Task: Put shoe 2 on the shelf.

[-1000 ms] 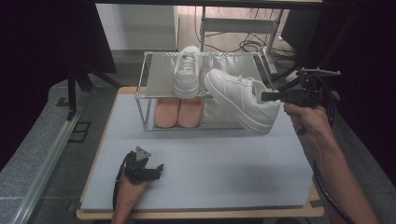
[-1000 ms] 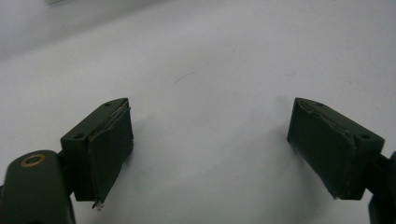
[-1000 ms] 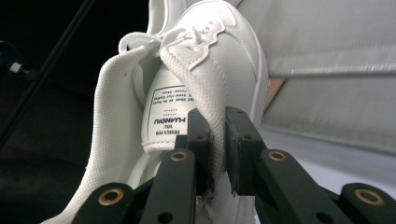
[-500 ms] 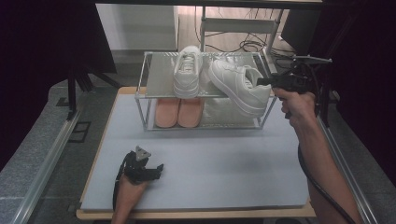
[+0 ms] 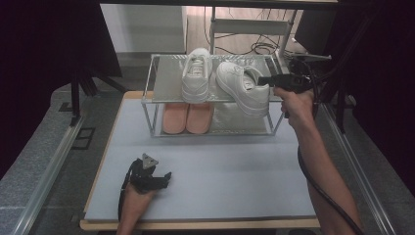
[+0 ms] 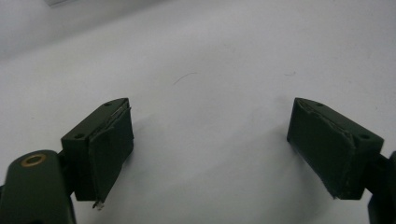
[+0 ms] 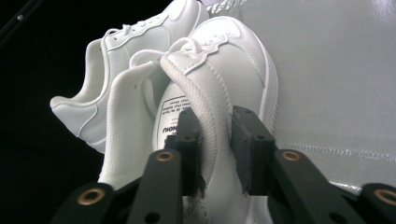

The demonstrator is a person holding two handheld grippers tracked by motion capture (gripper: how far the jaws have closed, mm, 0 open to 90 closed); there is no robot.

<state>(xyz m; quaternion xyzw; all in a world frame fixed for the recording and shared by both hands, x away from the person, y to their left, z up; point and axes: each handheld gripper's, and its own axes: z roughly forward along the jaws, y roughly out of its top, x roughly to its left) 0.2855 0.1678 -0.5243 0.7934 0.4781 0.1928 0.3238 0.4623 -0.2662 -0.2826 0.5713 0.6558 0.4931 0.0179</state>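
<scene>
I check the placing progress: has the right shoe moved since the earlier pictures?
Yes. The right shoe went from off the rack's right front corner back and left onto its top shelf, beside the other shoe.

The high view is dim at its edges, with dark surroundings; light falls from above onto the grey table (image 5: 220,181), which shows soft shadows. The rack's top shelf (image 5: 166,78) shines faintly. The left gripper view is soft and hazy. The right gripper view is sharp on the white shoe (image 7: 219,84), black at its left.
</scene>
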